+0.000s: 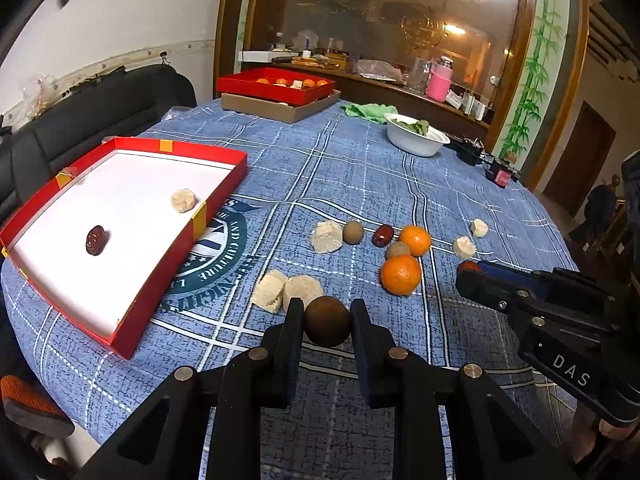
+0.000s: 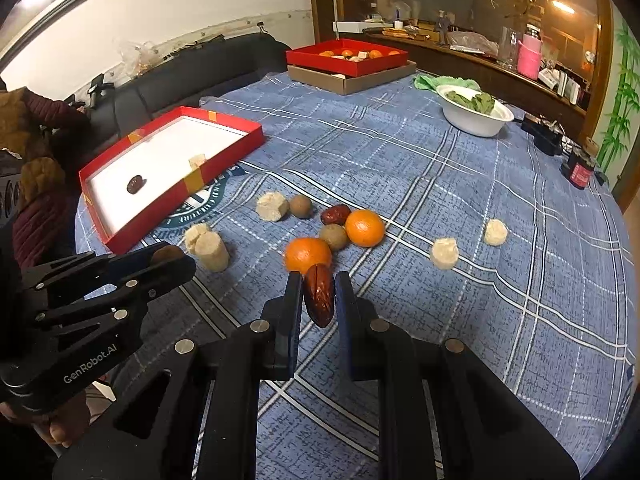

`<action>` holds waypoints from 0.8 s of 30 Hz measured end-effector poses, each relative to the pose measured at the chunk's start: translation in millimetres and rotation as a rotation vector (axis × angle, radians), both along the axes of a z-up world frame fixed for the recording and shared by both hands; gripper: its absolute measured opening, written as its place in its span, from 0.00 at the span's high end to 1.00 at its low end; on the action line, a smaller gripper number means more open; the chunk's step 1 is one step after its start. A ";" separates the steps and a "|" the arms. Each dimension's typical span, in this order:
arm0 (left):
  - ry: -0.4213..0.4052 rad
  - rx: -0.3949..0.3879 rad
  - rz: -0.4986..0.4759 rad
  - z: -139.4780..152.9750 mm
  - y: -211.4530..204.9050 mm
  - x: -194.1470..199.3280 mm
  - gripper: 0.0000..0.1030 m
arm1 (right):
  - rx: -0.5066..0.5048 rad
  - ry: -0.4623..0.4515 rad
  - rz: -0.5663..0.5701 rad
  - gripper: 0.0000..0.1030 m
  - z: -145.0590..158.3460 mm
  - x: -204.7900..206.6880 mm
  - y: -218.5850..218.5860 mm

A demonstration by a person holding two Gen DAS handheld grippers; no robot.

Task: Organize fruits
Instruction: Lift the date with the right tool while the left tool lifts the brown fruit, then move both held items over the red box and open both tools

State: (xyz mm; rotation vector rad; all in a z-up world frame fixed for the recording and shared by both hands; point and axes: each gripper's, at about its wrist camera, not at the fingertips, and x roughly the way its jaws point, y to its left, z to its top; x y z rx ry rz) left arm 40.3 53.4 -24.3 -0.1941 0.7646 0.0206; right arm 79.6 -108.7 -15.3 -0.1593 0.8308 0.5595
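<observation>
My left gripper [image 1: 327,312] is shut on a brown round longan [image 1: 327,321], held above the blue tablecloth. My right gripper [image 2: 319,280] is shut on a red date [image 2: 319,299]; it also shows at the right of the left wrist view [image 1: 464,276]. The red tray [image 1: 224,192] with a white floor lies at the left and holds one red date [image 1: 96,240] and one beige cake piece [image 1: 183,200]. Loose on the cloth are two oranges [image 2: 364,227], two more longans [image 2: 333,236], a date [image 2: 335,214] and several beige cake pieces [image 2: 272,206].
A second red tray [image 1: 276,88] with oranges sits on a cardboard box at the far edge. A white bowl [image 1: 416,140] of green leaves and a green cloth [image 1: 362,112] are at the far right. A dark sofa [image 1: 100,112] runs along the left.
</observation>
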 end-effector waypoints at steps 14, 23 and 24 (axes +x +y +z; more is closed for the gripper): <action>-0.018 -0.017 0.053 7.5 25.2 -3.3 0.78 | 0.000 -0.032 0.076 0.85 14.7 -1.0 36.3; -0.045 -0.027 0.145 17.5 64.0 1.2 0.78 | 0.009 -0.051 0.142 0.85 24.8 5.7 74.6; -0.051 -0.031 0.165 19.4 72.4 2.4 0.78 | 0.012 -0.050 0.148 0.85 25.7 8.2 80.0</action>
